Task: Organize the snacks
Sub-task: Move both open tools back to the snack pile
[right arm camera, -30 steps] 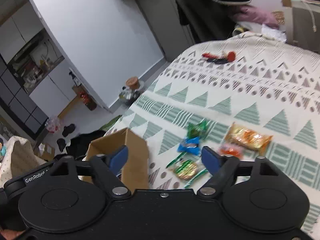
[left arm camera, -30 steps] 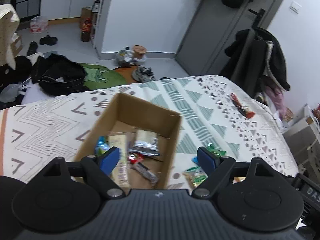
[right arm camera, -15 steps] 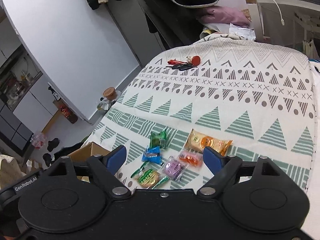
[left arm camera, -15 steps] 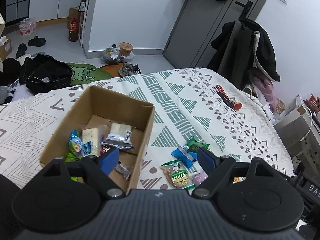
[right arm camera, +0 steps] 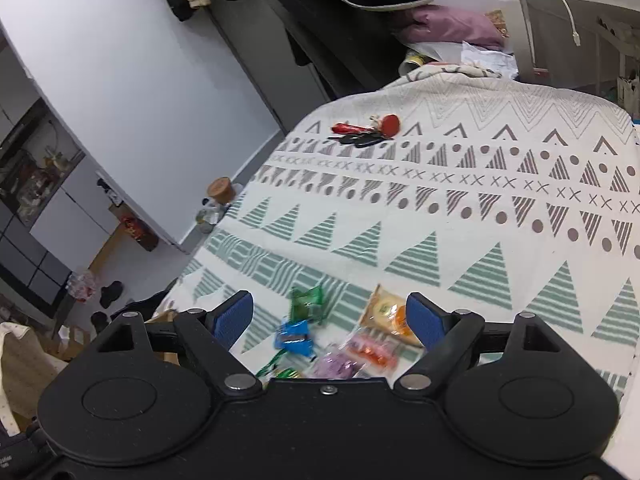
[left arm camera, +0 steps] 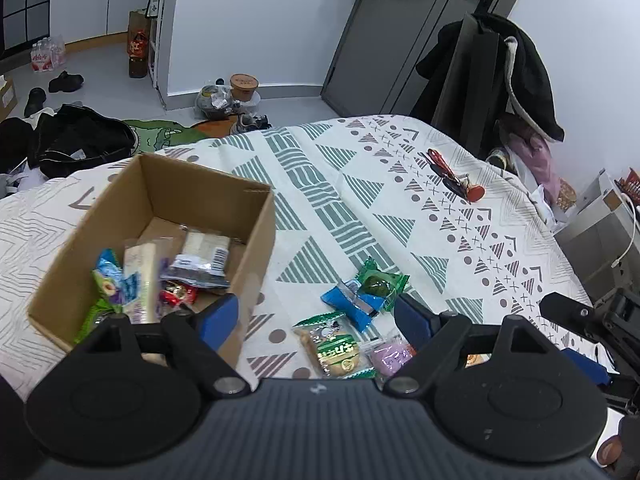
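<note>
The cardboard box (left arm camera: 160, 216) sits open on the patterned bedspread (left arm camera: 360, 184), already holding several wrapped snacks. Just beside the box's right wall lies a loose cluster: a blue packet (left arm camera: 349, 305) overlapped by a green packet (left arm camera: 380, 283), a green-and-white biscuit pack (left arm camera: 334, 348) nearer the camera, and a purple sweet (left arm camera: 390, 356) beside that. The left gripper (left arm camera: 316, 316) hovers above this cluster, jaws spread wide and empty. The right gripper (right arm camera: 330, 320), likewise spread and empty, hangs over the same pile from the side away from the box, with an orange packet (right arm camera: 390, 314) near its right finger. A bunch of keys (left arm camera: 452, 176) lies well beyond the box.
</note>
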The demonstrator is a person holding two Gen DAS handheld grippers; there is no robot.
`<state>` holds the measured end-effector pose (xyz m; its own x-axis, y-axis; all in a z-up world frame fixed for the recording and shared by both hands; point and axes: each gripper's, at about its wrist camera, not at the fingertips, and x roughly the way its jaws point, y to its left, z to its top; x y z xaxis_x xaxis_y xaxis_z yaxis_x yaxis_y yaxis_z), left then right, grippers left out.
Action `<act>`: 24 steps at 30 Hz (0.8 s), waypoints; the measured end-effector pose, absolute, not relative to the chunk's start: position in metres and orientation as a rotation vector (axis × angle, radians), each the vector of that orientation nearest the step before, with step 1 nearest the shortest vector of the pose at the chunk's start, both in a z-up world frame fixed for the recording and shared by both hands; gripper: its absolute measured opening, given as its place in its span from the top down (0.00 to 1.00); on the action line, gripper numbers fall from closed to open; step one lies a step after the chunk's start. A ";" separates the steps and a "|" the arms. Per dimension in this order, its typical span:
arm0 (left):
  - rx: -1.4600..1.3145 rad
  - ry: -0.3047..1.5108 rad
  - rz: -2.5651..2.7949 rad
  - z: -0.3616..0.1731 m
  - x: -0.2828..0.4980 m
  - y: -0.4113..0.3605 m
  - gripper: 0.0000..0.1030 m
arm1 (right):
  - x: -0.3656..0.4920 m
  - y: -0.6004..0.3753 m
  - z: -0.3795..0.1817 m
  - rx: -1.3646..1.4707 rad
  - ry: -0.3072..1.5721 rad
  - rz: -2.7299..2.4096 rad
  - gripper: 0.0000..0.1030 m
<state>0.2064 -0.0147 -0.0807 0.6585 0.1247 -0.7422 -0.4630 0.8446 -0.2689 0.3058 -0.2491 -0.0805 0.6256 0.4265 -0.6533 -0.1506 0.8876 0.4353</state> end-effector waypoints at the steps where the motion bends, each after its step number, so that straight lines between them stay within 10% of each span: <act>1: -0.464 0.791 0.349 -0.082 0.210 -0.017 0.18 | 0.309 -0.251 -0.083 0.356 0.839 0.335 0.20; 24: -0.473 0.967 0.443 -0.176 0.281 -0.049 0.31 | 0.375 -0.263 -0.156 0.352 0.974 0.319 0.32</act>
<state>0.2812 -0.0487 -0.1762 0.4951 0.1456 -0.8566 -0.5539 0.8125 -0.1820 0.3753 -0.2626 -0.1556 0.5246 0.4154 -0.7431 -0.1046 0.8977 0.4280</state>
